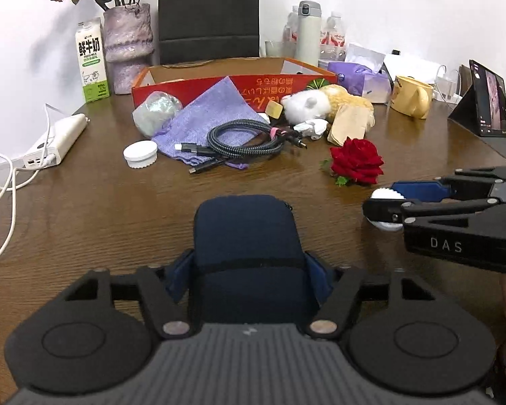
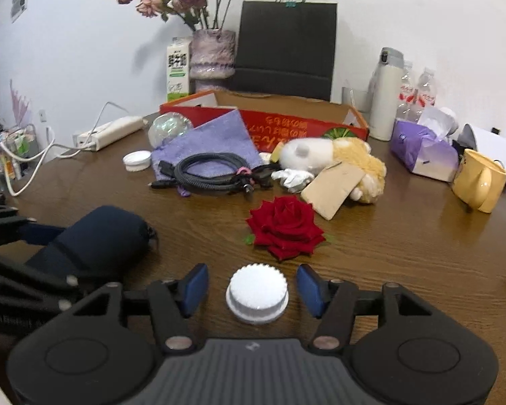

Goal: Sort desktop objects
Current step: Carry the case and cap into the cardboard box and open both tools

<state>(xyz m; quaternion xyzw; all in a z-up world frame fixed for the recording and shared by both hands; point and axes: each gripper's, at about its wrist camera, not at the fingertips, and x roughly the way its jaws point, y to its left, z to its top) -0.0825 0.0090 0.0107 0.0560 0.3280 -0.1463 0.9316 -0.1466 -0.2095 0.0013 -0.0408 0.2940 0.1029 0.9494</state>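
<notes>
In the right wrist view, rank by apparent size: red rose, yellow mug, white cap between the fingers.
1. red rose
2. yellow mug and white cap look alike; the cap's nearness inflates it.

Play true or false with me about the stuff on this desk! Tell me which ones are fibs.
1. The left tool grips a dark blue pouch. True.
2. The right tool squeezes the white cap. False: its fingers are apart, with gaps on both sides of the cap.
3. The red rose stands in the vase. False: it lies on the table.
4. The black cable lies partly on a purple cloth. True.
5. The yellow mug is inside the red box. False: it sits on the table beside it.
</notes>
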